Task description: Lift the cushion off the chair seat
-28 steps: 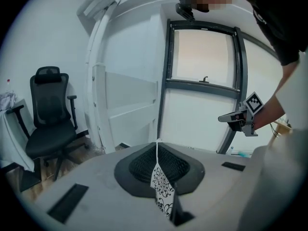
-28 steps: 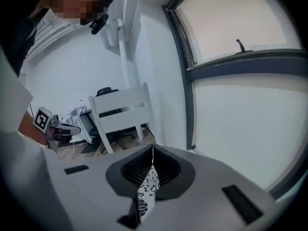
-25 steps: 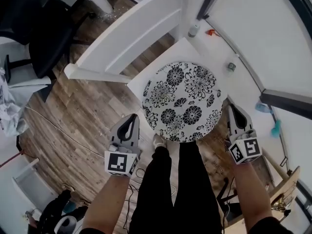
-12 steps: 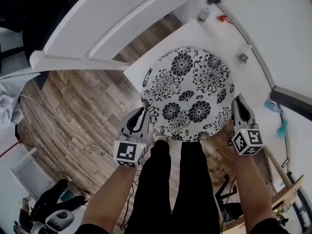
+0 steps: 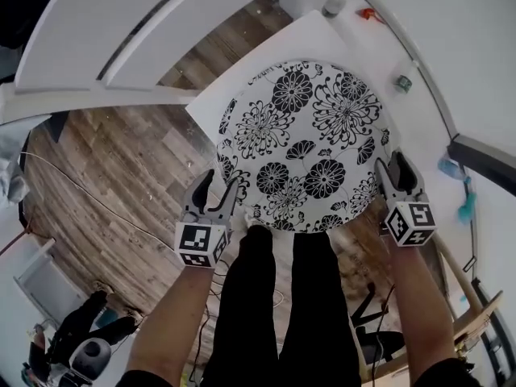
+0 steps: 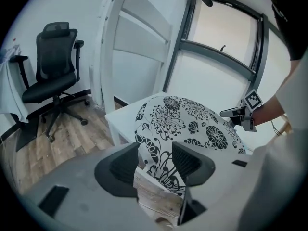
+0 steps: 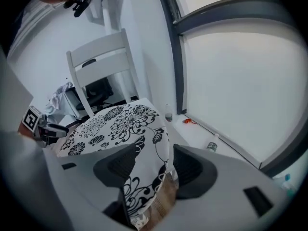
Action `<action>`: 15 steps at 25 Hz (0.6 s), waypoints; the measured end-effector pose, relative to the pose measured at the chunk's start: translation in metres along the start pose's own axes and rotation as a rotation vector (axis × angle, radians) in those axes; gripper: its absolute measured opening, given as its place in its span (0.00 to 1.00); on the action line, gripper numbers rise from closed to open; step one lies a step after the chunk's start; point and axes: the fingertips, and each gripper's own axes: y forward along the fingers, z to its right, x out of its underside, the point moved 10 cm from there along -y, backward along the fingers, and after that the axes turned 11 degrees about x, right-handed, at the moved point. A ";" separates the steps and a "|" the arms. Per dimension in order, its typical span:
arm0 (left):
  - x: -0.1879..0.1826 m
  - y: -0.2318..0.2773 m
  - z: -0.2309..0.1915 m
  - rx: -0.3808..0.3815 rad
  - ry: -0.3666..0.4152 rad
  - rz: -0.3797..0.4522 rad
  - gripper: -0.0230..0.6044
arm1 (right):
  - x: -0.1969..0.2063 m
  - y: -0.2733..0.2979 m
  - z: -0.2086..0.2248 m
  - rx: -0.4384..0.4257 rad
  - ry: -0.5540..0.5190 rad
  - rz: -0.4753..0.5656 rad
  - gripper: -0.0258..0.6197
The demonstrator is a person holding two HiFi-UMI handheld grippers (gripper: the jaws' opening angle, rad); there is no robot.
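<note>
Since the cushion [image 5: 302,143] covers it, the seat [image 5: 242,71] (white) barely shows.

We see the white chair seat [image 5: 230,75] with the round flowered cushion [image 5: 302,147] lying on it and covering most of it. The chair stands on a wooden floor [image 5: 121,184], which also carries a black office chair [image 6: 53,66].

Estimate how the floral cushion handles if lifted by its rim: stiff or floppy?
Probably floppy: the cushion droops at its rim past the chair seat between the open right tongs. Likely thin and light: its edge looks flat between the left tongs. Expect sag between the two grips.
</note>
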 end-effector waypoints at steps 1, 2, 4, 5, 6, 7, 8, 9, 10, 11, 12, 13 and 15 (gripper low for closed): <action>0.003 0.001 -0.002 -0.005 -0.009 -0.006 0.35 | 0.003 0.001 0.003 0.007 0.010 -0.008 0.40; 0.006 0.002 -0.003 -0.006 -0.020 -0.011 0.35 | 0.006 0.001 0.006 0.013 0.020 -0.018 0.40; 0.011 0.007 -0.006 0.004 -0.044 -0.021 0.35 | 0.012 0.002 0.010 0.013 0.032 -0.037 0.40; 0.013 0.009 -0.007 0.012 -0.051 -0.026 0.35 | 0.015 0.003 0.010 0.007 0.040 -0.047 0.40; 0.014 0.011 -0.008 0.021 -0.052 -0.031 0.35 | 0.019 0.005 0.011 -0.002 0.057 -0.060 0.40; 0.015 0.013 -0.009 0.028 -0.050 -0.034 0.35 | 0.022 0.006 0.011 -0.009 0.088 -0.076 0.40; 0.016 0.015 -0.010 0.035 -0.051 -0.037 0.35 | 0.026 0.008 0.011 -0.012 0.126 -0.090 0.40; 0.017 0.016 -0.011 0.039 -0.055 -0.038 0.35 | 0.028 0.010 0.012 -0.010 0.161 -0.100 0.39; 0.017 0.017 -0.012 0.041 -0.061 -0.040 0.35 | 0.030 0.010 0.012 -0.008 0.186 -0.105 0.39; 0.017 0.019 -0.013 0.043 -0.066 -0.044 0.35 | 0.032 0.010 0.011 -0.008 0.196 -0.107 0.38; 0.017 0.020 -0.012 0.047 -0.069 -0.052 0.35 | 0.032 0.009 0.010 -0.010 0.192 -0.107 0.31; 0.018 0.020 -0.010 0.054 -0.067 -0.064 0.35 | 0.032 0.008 0.008 -0.014 0.180 -0.107 0.24; 0.018 0.018 -0.009 0.066 -0.057 -0.088 0.32 | 0.032 0.007 0.006 -0.021 0.164 -0.106 0.19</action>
